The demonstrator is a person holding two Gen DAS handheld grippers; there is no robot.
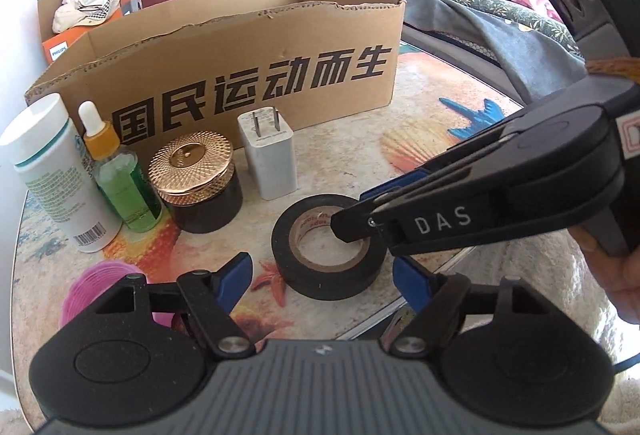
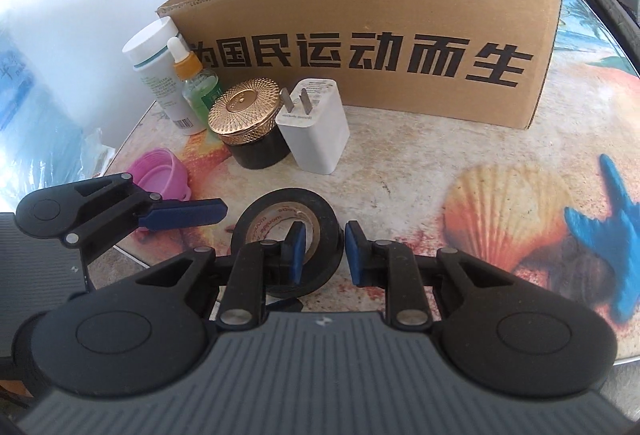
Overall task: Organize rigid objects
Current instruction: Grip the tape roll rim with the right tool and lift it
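My right gripper [image 2: 323, 253] straddles the wall of the black tape roll [image 2: 288, 241]: one blue pad sits inside the core, the other just outside the rim, and I see a gap, so the jaws are spread, not pinching. The roll lies flat on the seashell-print table [image 2: 400, 171]. My left gripper [image 1: 322, 275] hangs spread on the near side of the roll, apart from it. Farther back stand the white charger [image 1: 269, 155], the gold-lidded jar [image 1: 196, 179], the green dropper bottle [image 1: 120, 171] and the white bottle [image 1: 56, 171], with the pink cup [image 2: 162, 173] on the left. The open cardboard box [image 1: 240, 67] stands behind them
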